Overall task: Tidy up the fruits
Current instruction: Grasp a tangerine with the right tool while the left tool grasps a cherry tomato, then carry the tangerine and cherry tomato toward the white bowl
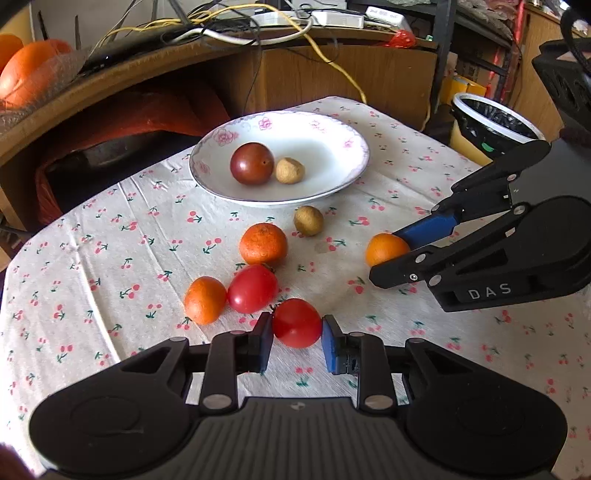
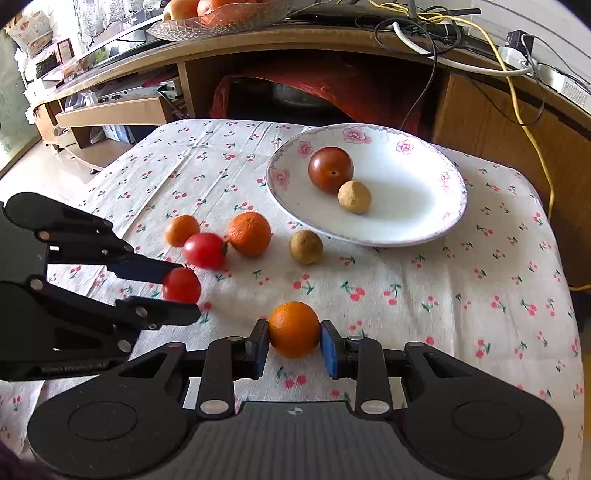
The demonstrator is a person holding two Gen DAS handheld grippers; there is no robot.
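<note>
My left gripper point(image 1: 297, 332) is shut on a red tomato point(image 1: 297, 323) low over the cherry-print cloth; the right wrist view shows that tomato point(image 2: 181, 285) between its fingers. My right gripper point(image 2: 294, 343) is shut on a small orange point(image 2: 293, 329), also visible from the left wrist point(image 1: 386, 254). A flowered white plate point(image 1: 325, 155) point(image 2: 406, 199) holds a dark red tomato point(image 1: 252, 163) and a tan longan point(image 1: 290, 170). Loose on the cloth lie another longan point(image 1: 308, 220), an orange point(image 1: 263, 244), a red tomato point(image 1: 252, 283) and a small orange point(image 1: 205, 300).
A wooden desk with tangled cables point(image 1: 280, 33) runs behind the table. On it stands a glass dish of oranges point(image 2: 221, 14). A bin with a black liner point(image 1: 495, 125) sits off the table's far right corner. A red bag point(image 2: 332, 92) lies under the desk.
</note>
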